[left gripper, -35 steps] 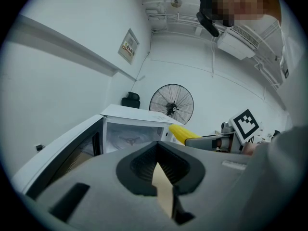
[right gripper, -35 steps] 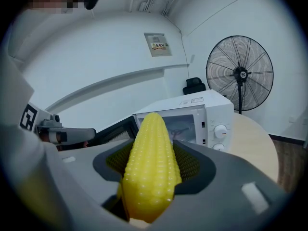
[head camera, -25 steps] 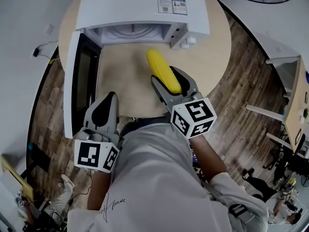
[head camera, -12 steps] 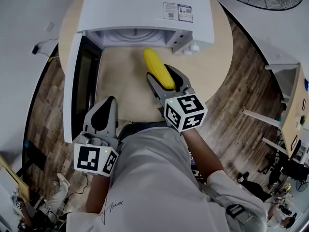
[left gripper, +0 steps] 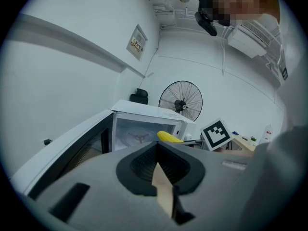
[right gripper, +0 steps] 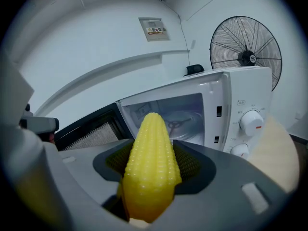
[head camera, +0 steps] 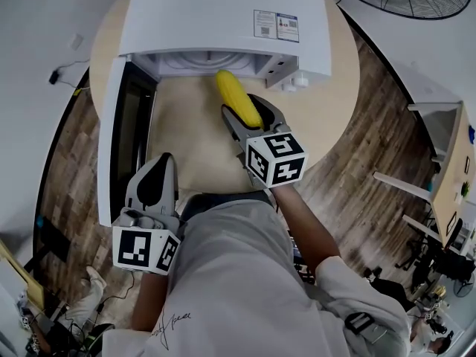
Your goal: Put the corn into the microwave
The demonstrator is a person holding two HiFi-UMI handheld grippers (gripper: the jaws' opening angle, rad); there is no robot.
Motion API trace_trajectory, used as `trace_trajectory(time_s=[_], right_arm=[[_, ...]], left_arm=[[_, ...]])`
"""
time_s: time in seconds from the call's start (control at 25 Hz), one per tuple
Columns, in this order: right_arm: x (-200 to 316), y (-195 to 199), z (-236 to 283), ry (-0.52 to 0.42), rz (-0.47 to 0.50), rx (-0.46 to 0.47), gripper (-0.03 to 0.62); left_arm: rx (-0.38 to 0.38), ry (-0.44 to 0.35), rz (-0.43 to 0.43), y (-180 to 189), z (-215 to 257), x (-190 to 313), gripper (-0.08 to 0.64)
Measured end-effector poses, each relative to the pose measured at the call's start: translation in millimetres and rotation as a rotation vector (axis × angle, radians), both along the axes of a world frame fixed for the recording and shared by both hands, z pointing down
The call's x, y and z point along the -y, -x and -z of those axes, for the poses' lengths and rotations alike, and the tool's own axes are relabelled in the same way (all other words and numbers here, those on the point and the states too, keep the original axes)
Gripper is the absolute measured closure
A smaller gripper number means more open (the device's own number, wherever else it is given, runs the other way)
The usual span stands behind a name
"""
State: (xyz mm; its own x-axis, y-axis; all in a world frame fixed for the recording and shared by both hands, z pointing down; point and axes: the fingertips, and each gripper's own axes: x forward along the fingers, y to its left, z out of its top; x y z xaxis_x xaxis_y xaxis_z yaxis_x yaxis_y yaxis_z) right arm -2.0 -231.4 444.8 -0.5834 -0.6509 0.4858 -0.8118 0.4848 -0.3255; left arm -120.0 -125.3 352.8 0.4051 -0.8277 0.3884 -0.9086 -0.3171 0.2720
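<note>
1. My right gripper [head camera: 249, 111] is clamped on the corn [head camera: 235, 95]. The jaws stand wide around its thick end, and the narrow tip sticks out ahead of them.
2. The corn's long axis runs along the gripper's own line. Its tip points into the microwave [head camera: 223, 13] and sits right at the mouth of the opening, above the table [head camera: 327, 103].
3. The door [head camera: 123, 125] is swung out on the left, so nothing blocks the way in.
4. My left gripper [head camera: 154, 187] has its jaws together on nothing. It hangs back near the table edge, beside the door and well apart from the corn, so the right is far nearer.
5. I judge the next move to be a straight push forward, tip first, towards the glass plate [right gripper: 182, 121] inside.
</note>
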Motion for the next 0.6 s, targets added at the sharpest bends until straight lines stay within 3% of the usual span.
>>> trace_trajectory(time_s=[0.6], right_arm=[[42,5,-27,0.016,-0.017,-0.017,0.328]], left_arm=[[-0.002,0.027,-0.011,-15,-6,-1,0.568]])
